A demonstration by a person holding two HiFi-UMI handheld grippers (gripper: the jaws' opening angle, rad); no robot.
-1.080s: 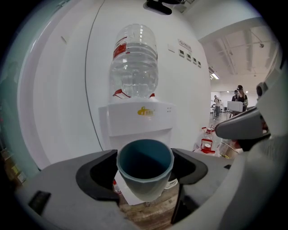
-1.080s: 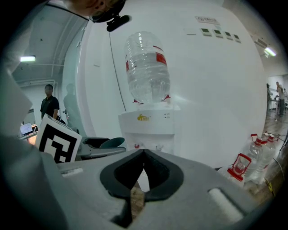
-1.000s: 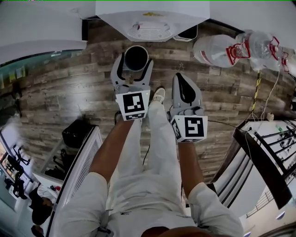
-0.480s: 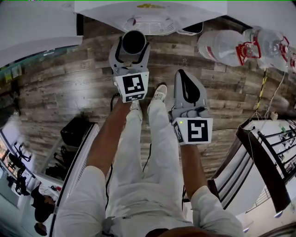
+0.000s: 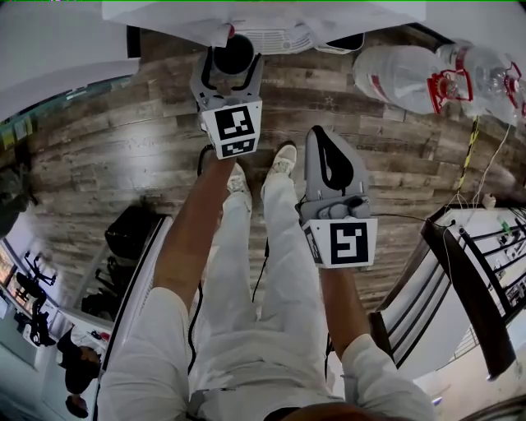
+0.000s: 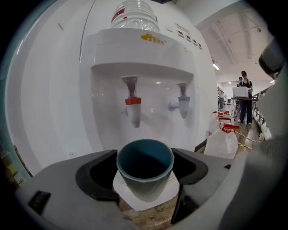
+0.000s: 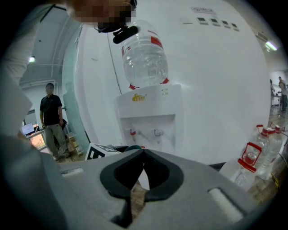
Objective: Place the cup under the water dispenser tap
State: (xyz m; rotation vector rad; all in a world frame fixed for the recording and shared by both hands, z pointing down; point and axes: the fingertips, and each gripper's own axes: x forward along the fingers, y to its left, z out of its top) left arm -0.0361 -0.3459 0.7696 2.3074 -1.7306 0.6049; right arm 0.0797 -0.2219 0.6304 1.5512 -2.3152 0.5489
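A blue-grey cup stands upright between the jaws of my left gripper, which is shut on its sides. The cup hangs close in front of the white water dispenser, below its red tap and a little to that tap's right; a blue tap is further right. From the head view the cup sits at the dispenser's front edge, held in the left gripper. My right gripper hangs back over the floor, shut and empty, its tips meeting.
Large water bottles lie on the wooden floor to the dispenser's right. A black bag and a white panel are at the left, a dark railing at the right. People stand in the background.
The left gripper has carried the cup forward and down to the dispenser's front. The right gripper has sunk a little.
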